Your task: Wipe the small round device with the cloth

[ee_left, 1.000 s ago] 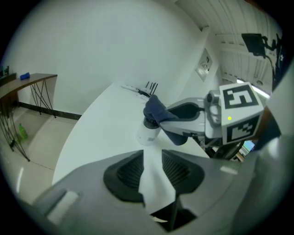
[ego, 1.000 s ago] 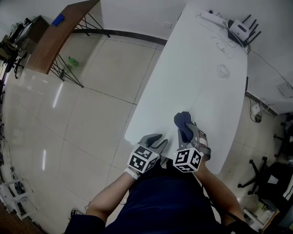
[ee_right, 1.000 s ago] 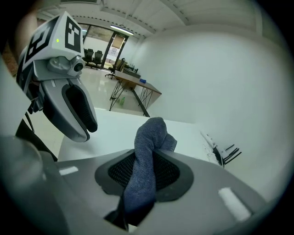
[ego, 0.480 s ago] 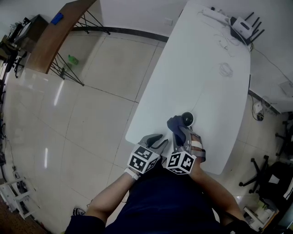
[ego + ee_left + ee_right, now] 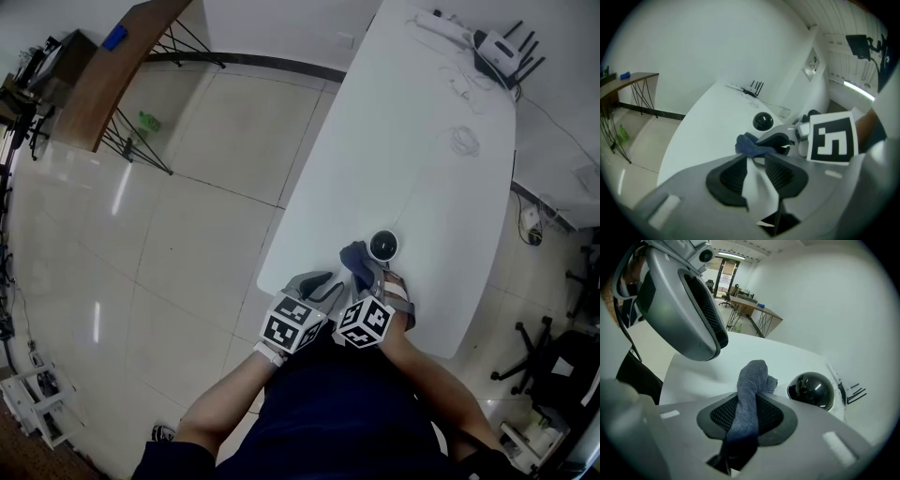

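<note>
Blue-grey cloth (image 5: 753, 380) was pinched in the right gripper (image 5: 367, 274), just beside the round device (image 5: 383, 246) near the table's (image 5: 422, 141) front edge. The left gripper (image 5: 754, 161) was held slightly parted, empty. The cloth's tip should be pressed lightly onto the device.

Office interior. A long white bench (image 5: 422, 187) with rounded ends carries a router (image 5: 495, 49) with upright antennas, a white power strip (image 5: 441, 28) and loose cables. The floor (image 5: 169, 234) is of large glossy pale tiles. A wooden desk (image 5: 103, 80) on black wire legs stands against the far wall, and a black swivel chair (image 5: 536, 349) sits beside the bench. The right gripper view shows further desks and chairs (image 5: 750, 303) under a ceiling strip light (image 5: 731, 255).
</note>
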The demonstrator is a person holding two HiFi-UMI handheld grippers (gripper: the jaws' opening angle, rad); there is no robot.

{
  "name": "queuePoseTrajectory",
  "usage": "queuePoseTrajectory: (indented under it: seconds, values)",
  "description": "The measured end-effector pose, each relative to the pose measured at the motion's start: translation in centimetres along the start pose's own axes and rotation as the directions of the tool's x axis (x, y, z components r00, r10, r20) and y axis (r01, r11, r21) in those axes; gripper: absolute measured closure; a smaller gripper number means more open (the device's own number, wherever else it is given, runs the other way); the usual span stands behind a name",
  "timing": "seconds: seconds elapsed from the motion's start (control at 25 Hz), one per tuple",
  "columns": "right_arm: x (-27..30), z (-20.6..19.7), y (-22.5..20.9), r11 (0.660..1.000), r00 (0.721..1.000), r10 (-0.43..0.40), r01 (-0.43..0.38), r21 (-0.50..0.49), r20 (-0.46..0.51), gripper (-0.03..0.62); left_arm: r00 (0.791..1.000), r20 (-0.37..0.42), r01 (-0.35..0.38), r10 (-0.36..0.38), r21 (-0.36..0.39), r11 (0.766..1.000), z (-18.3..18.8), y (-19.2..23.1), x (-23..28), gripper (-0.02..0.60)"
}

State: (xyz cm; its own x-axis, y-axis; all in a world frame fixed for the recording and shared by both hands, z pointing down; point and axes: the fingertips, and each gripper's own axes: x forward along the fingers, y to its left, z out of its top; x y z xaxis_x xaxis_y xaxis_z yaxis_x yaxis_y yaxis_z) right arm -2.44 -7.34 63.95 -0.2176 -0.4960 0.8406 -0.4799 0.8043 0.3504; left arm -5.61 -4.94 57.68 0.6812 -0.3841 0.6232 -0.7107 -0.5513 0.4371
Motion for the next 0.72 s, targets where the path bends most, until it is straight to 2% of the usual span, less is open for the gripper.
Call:
queuePoseTrajectory:
  seconds: [0.12, 0.24, 0.36, 0.44, 0.48, 0.56, 0.64, 0.72]
  values:
    - [-0.7, 0.1, 0.4, 0.995, 0.997, 0.077, -0.077, 0.058, 0.007, 0.482, 1.0, 0.017, 0.0, 0.0, 0.004, 1.0, 0.2, -0.5, -0.1, 0.465]
    - [-3.1, 1.0, -0.1, 0.967, 0.983, 0.146, -0.165, 0.196, 0.109, 0.482, 0.999, 0.033, -0.002, 0.002, 0.0, 1.0, 0.3, -1.0, -0.3, 0.465]
    - [-6.1, 2.3, -1.5, 0.885, 0.935, 0.171, -0.284, 0.368, 0.31, 0.482, 0.999, 0.051, -0.008, 0.008, -0.005, 1.0, 0.4, -1.3, -0.5, 0.465]
    - [-8.2, 2.6, -3.4, 0.827, 0.895, 0.122, -0.33, 0.455, 0.428, 0.482, 0.998, 0.06, -0.009, 0.009, -0.005, 1.0, 0.6, -1.5, -0.6, 0.466]
    - [-9.2, 2.5, -4.8, 0.811, 0.884, 0.079, -0.325, 0.487, 0.46, 0.482, 0.998, 0.063, -0.009, 0.009, -0.002, 1.0, 0.7, -1.6, -0.6, 0.468]
    - [-10.6, 1.8, -7.6, 0.803, 0.881, -0.019, -0.268, 0.532, 0.473, 0.482, 0.998, 0.067, -0.008, 0.008, 0.004, 1.0, 0.9, -1.9, -0.6, 0.469]
    - [-11.0, 0.5, -9.9, 0.812, 0.892, -0.096, -0.186, 0.553, 0.442, 0.482, 0.998, 0.07, -0.007, 0.006, 0.01, 1.0, 1.1, -2.3, -0.4, 0.47]
    - [-10.5, -0.8, -11.2, 0.831, 0.911, -0.127, -0.118, 0.543, 0.392, 0.482, 0.998, 0.07, -0.004, 0.003, 0.015, 1.0, 1.3, -2.8, -0.2, 0.471]
